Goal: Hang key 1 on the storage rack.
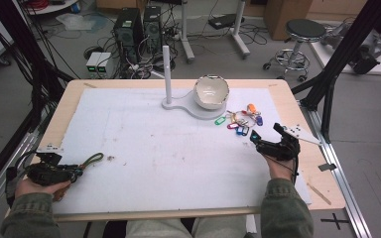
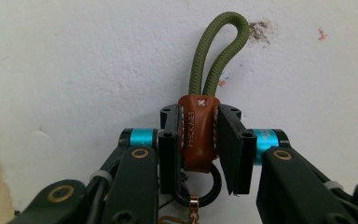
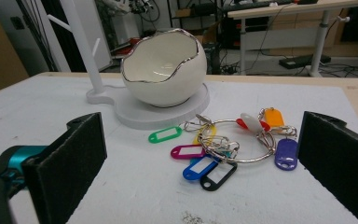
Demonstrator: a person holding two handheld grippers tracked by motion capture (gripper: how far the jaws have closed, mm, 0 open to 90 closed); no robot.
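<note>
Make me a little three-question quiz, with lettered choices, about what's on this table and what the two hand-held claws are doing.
1. Where does the bunch of coloured key tags lie?
A. inside the bowl
B. on the mat in front of the egg-shaped bowl
C. hung on the white stand

2. What colour is the cord loop?
A. olive green
B. red
C. white

3. How does the left claw stand?
A. wide open over bare mat
B. shut on the brown leather keychain
C. shut on a key tag

Answers: 1 B, the tags lie on the mat near the bowl's base. 2 A, the loop is olive. 3 B, both pads press the leather sleeve.
</note>
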